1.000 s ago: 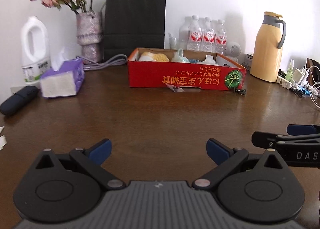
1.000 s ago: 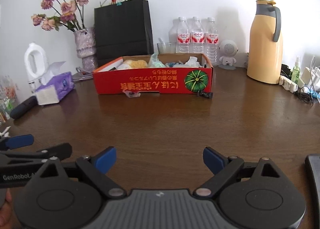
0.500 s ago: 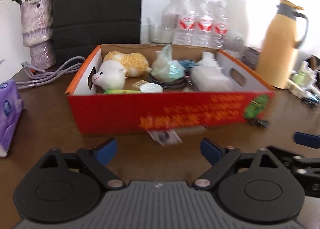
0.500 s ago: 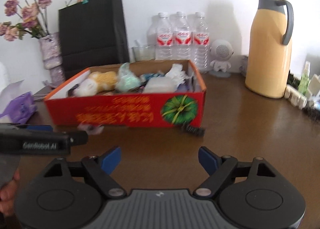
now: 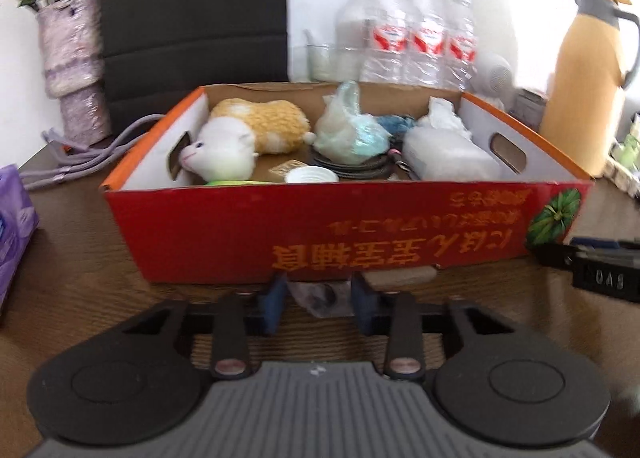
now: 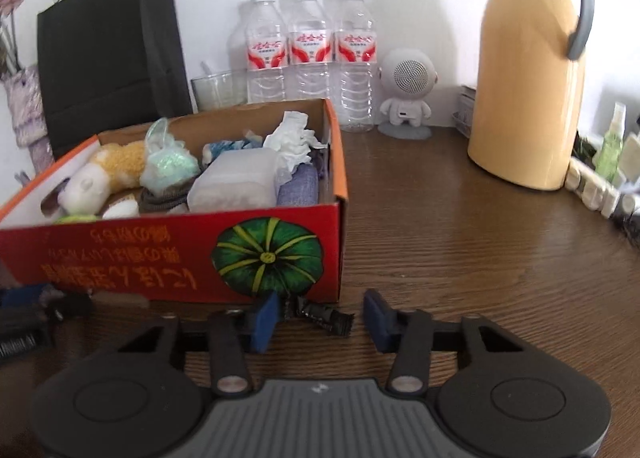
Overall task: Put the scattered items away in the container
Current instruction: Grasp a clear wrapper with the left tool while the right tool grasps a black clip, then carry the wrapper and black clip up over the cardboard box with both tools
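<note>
1. The red box (image 5: 304, 234) stands just ahead of both my grippers on the counter (image 6: 480, 258) and already holds most of the clutter: a plush toy (image 5: 248, 134), a crumpled bag (image 5: 348, 130), a plastic tub (image 5: 444, 154), and more.
2. My left gripper (image 5: 318, 302) is partly closed around a small greyish wrapper (image 5: 320, 296) at the box's foot; contact is unclear.
3. My right gripper (image 6: 320, 316) is open around a small black packet (image 6: 324, 316), pads apart from it.
4. I judge these two the last strays.
</note>
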The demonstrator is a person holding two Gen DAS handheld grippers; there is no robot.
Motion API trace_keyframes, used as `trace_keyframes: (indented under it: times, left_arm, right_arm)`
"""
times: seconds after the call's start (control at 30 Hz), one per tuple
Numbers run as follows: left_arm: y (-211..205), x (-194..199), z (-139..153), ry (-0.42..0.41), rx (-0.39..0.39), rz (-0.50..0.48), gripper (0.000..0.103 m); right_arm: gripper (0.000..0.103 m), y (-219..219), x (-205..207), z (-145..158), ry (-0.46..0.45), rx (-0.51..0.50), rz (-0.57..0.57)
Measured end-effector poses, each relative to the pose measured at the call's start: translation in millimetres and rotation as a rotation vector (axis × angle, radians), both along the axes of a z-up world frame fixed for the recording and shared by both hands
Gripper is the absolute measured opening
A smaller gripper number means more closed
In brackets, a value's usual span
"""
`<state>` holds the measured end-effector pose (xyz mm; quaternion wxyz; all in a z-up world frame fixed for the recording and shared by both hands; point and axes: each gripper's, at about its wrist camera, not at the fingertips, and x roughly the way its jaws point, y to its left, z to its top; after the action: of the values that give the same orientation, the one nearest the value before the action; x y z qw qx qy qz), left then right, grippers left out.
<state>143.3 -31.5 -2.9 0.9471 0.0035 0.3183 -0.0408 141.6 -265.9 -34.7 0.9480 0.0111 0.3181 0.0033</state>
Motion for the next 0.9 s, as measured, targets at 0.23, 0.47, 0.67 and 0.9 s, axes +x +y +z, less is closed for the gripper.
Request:
trace_keyframes:
  times: [0.23,0.47,0.67,0.9]
  left_arm:
    - [2,-17,2,-0.005,-0.009,-0.015,0.016]
    - [10,-73,13,-0.039,-0.051,0.024,0.012]
    - [7,-147,38,-0.164,-0.054,0.031,0.012]
    - [-5,-236,50,-0.369,-0.038,0.057,0.012]
  right_arm:
    - [0.005,11,-15,4,0.006,-0.025,0.036]
    - [0.005,30,-71,18,-0.046,0.055,0.130]
    - [0.005,44,-128,43,-0.141,0.090,0.201]
    - [0.005,32,-198,61,-0.282,0.102,0.216]
